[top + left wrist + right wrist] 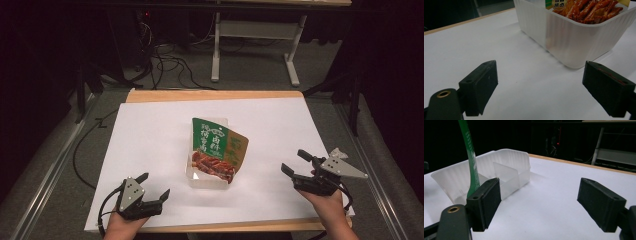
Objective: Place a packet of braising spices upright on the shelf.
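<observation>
A translucent white plastic tray (209, 183) sits at the middle of the white sheet. A snack packet (215, 145), green at the top with a red-brown food picture, lies tilted in it. In the left gripper view the tray (564, 42) stands ahead to the right with the packet (586, 10) over its rim. The right gripper view shows the tray (509, 162) with an inner divider, and the packet's green edge (470, 157) rising from it. My left gripper (156, 185) (540, 72) is open, near the front left of the tray. My right gripper (293, 160) (537, 187) is open, to the tray's right. Both are empty.
The white sheet (150, 135) covers a wooden table (210, 95), whose edge shows at the back. Cables (170, 62) lie on the floor beyond it, beside a white table frame (216, 45). A small crumpled bit (338, 152) sits at the sheet's right edge.
</observation>
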`<move>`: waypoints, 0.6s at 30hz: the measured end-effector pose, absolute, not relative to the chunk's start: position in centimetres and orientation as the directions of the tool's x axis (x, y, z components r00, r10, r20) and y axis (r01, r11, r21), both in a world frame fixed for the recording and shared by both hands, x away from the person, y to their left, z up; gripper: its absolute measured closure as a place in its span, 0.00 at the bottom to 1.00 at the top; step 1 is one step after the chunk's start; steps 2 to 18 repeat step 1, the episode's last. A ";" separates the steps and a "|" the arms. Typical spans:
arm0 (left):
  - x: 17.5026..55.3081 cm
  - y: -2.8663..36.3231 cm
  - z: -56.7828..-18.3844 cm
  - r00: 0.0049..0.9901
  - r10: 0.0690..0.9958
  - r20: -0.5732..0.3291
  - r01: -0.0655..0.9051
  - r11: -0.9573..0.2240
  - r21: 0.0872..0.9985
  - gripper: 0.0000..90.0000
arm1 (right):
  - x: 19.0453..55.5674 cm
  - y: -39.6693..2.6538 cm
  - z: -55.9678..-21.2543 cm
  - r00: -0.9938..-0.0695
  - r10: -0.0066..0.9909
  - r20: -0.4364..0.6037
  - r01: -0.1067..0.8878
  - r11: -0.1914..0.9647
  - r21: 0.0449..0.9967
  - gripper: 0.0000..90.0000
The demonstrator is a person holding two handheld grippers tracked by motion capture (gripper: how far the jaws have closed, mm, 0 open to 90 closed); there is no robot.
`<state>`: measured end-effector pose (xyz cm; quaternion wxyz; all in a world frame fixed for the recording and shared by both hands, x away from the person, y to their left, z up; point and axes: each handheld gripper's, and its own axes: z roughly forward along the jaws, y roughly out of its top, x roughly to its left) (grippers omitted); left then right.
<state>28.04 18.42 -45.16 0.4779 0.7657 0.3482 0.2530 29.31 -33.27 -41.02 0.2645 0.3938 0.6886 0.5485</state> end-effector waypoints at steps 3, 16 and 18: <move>28.0 18.5 -45.2 0.629 0.775 0.055 0.291 -0.300 0.908 0.15 | 29.4 -33.2 -41.1 -0.551 0.831 0.070 0.254 0.088 0.963 0.22; 28.0 18.5 -45.2 0.629 0.775 0.055 0.291 -0.300 0.908 0.15 | 29.4 -33.2 -41.1 -0.551 0.831 0.070 0.254 0.088 0.963 0.22; 28.0 18.5 -45.2 0.629 0.775 0.055 0.291 -0.300 0.908 0.15 | 29.4 -33.2 -41.1 -0.551 0.831 0.070 0.254 0.088 0.963 0.22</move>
